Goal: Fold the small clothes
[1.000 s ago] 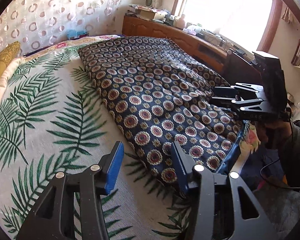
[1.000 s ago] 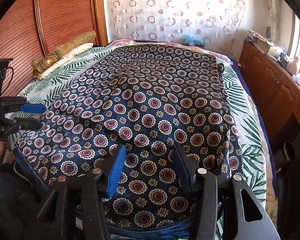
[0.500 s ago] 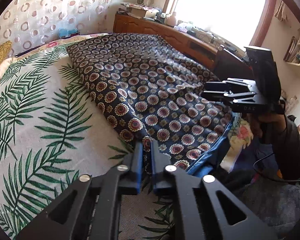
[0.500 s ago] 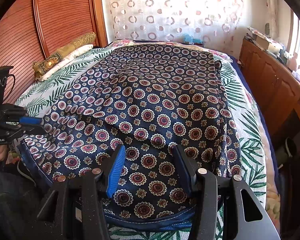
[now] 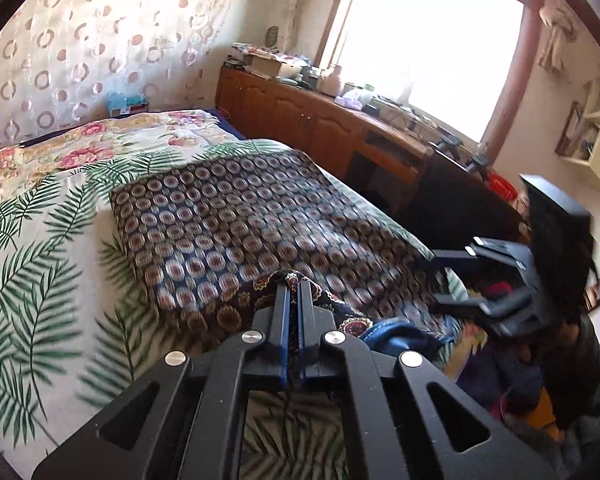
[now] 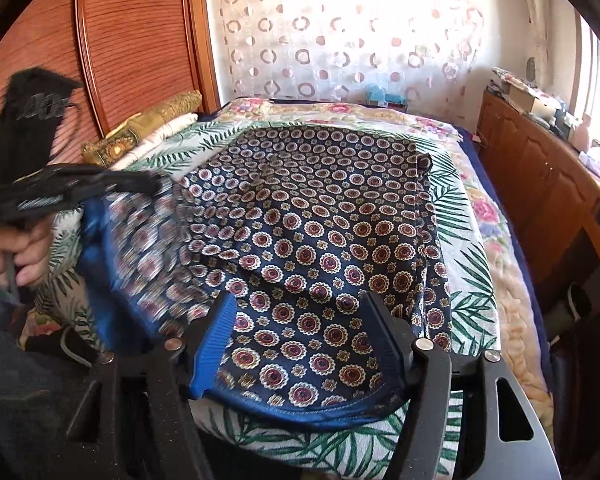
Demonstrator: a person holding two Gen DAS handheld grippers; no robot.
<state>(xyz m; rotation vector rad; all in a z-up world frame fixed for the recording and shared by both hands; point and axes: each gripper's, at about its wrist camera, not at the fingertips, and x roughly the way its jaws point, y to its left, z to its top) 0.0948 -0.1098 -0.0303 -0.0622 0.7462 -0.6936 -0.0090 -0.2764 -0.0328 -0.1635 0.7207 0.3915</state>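
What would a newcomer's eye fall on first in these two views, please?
The dark blue medallion-print cloth spread over the palm-leaf bedspread dominates. The left gripper is shut on its near corner, while the right gripper, jaws opening, straddles the near hem. A bright window glares behind the wooden cabinets.

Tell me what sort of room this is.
A home bedroom, most likely: a bed under a palm-leaf print bedspread, a reddish wooden headboard, and a cluttered brown wooden cabinet running below a bright window.

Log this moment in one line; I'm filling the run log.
left gripper: shut on patterned cloth, corner lifted | right gripper: jaws opening over near hem, no grip | cloth on bed
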